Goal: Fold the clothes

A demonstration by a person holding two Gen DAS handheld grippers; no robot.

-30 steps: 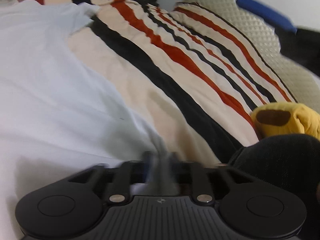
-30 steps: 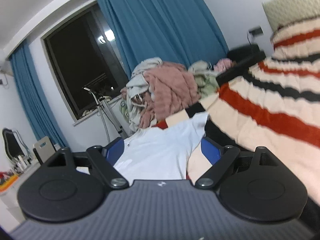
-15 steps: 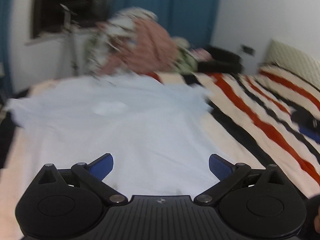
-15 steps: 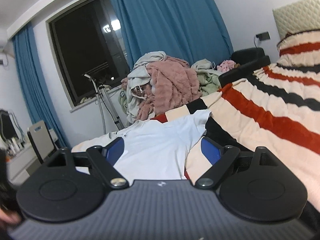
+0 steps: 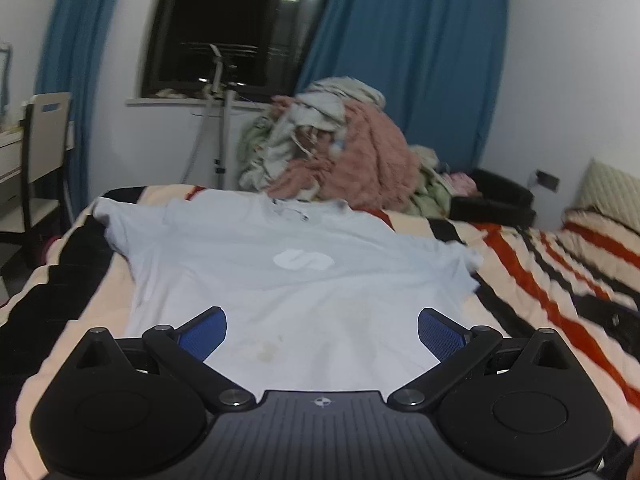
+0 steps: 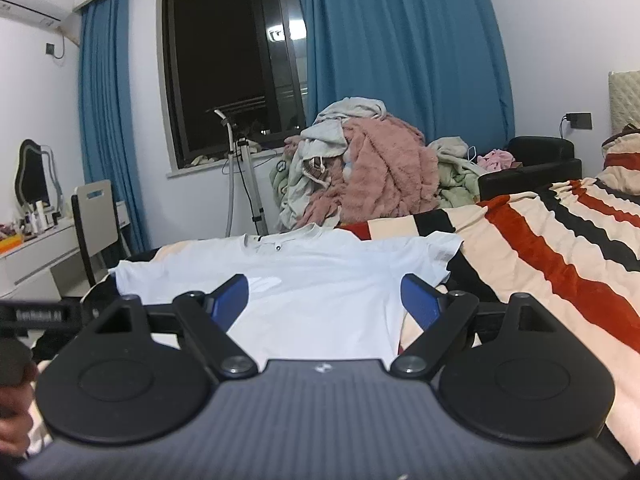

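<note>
While 1 white shirt (image 5: 288, 280) lies flat, 2 grippers, fingers apart.

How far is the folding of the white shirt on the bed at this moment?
Done: the white shirt lies spread flat on the striped blanket, sleeves out. In hand: nothing; the left gripper has just been opening and is empty, the right gripper is open too. Left: every fold, and the clothes pile behind.

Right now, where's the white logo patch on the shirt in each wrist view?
Left wrist: logo patch mid-frame on the pale shirt, above the open fingers.
Right wrist: logo patch left of centre, partly hidden by the left finger.
Shared landmark: pink blanket pile behind the collar.
</note>
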